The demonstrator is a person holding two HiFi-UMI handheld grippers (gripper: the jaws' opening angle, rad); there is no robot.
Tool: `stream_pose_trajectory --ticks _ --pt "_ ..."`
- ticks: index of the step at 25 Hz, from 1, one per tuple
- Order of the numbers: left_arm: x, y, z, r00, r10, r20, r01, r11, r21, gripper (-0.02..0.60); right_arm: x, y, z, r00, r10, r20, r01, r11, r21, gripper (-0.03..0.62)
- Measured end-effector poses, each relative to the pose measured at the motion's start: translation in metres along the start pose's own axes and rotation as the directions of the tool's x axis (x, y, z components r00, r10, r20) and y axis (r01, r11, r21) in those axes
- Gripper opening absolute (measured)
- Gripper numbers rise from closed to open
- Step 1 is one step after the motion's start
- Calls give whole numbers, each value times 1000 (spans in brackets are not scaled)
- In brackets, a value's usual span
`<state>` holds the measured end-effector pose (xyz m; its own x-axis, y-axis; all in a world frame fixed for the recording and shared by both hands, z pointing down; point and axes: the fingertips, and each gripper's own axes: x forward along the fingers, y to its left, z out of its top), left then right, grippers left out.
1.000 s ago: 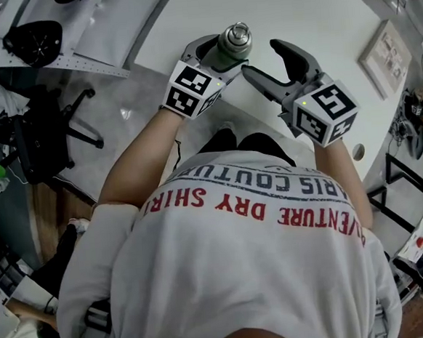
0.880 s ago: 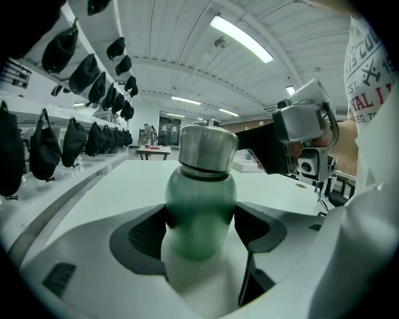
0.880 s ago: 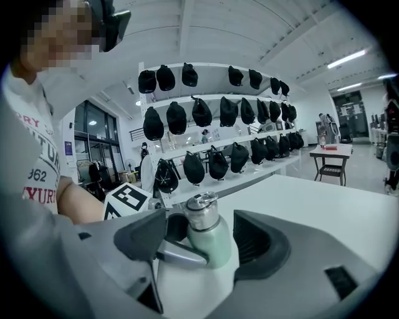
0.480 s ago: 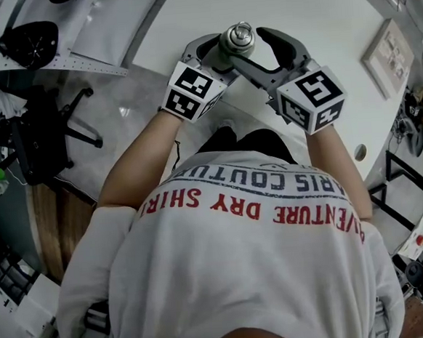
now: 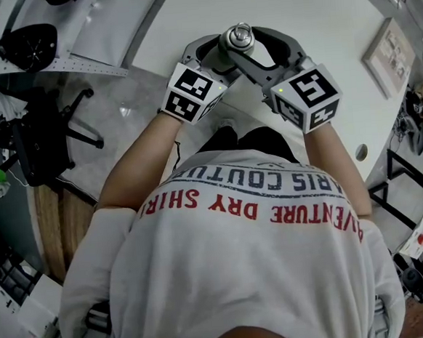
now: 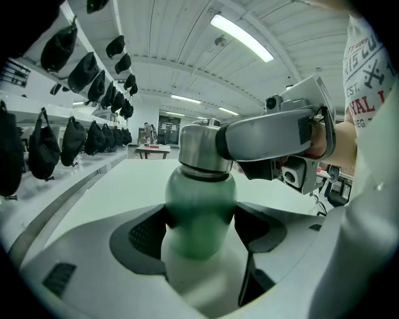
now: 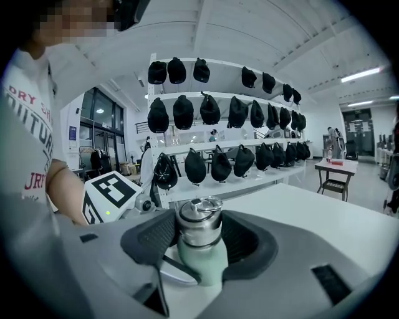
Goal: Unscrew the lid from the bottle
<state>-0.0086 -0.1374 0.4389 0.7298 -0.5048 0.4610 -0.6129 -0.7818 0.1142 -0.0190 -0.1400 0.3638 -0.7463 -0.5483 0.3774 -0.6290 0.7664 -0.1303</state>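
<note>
Bright ceiling strips (image 6: 242, 38) — dark fisheye edges; foreground blurred.

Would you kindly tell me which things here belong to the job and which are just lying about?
Job: green bottle, steel lid, left gripper clamping the bottle, right gripper, jaws just closing on the lid.
Lying about: black caps, office chair, framed picture.

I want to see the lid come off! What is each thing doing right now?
Green metal bottle: upright, lid on.
Silver steel lid: on the bottle, gripped.
Left gripper: fingers shut on the bottle's body.
Right gripper: fingers have just been closing, now shut on the lid.
</note>
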Motion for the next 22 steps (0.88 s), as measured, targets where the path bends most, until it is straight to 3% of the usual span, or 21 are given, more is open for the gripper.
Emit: stream_pose_trajectory --ticks 9,22 --pt "0 1 -2 999 -47 -21 47 999 25 345 1 0 -1 1000 25 1 -25 999 -20 236" --pt "2 -1 -2 968 -238 -76 246 961 129 345 1 -2 -3 984 172 -48 -175 980 -90 236"
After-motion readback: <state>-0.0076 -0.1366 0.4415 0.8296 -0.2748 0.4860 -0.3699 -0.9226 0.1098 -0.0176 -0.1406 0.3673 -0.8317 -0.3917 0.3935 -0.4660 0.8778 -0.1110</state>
